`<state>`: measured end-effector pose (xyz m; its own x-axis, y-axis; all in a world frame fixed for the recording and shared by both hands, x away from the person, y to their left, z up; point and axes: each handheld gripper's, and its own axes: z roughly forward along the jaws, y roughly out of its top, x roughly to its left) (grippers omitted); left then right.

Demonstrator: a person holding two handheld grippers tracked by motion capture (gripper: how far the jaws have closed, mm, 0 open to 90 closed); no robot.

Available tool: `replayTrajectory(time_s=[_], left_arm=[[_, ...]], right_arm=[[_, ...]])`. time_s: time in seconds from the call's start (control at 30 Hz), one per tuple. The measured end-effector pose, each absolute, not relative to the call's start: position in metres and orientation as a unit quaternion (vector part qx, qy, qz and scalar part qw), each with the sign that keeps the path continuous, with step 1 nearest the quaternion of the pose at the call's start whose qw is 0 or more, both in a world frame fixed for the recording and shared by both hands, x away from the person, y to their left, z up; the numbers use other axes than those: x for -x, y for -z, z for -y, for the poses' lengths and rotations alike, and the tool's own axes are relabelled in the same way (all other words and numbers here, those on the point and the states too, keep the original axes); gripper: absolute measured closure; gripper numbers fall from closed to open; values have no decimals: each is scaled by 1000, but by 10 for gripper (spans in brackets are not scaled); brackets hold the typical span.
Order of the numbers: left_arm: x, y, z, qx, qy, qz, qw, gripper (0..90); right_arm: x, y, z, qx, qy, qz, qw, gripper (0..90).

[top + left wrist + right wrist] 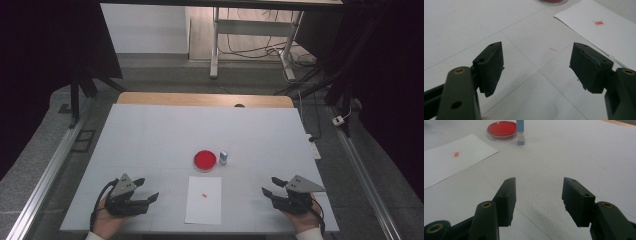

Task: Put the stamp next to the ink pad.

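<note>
Both tongs agape, empty, low over the tabletop (150, 130): left tongs (146, 190), right tongs (272, 186). Stamp (223, 158) upright beside the red dish (205, 160), beyond the paper (204, 200). Nearer the right tongs, up and leftward from them.

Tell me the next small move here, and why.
Probably reach the right gripper forward to the small stamp beside the red ink pad. Both grippers rest open and empty at the table's near edge, and the paper already lies flat between them.
</note>
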<state>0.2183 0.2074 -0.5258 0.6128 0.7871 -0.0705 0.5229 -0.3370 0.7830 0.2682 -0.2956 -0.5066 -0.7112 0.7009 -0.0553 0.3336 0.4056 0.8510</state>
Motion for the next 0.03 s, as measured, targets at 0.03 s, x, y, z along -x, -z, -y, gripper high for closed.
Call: replayTrajectory(time_s=[0.03], left_arm=[[-218,526,-207,-801,-163,-409,405,272]], right_arm=[[-268,507,295,-318,-445,-811,208,449]])
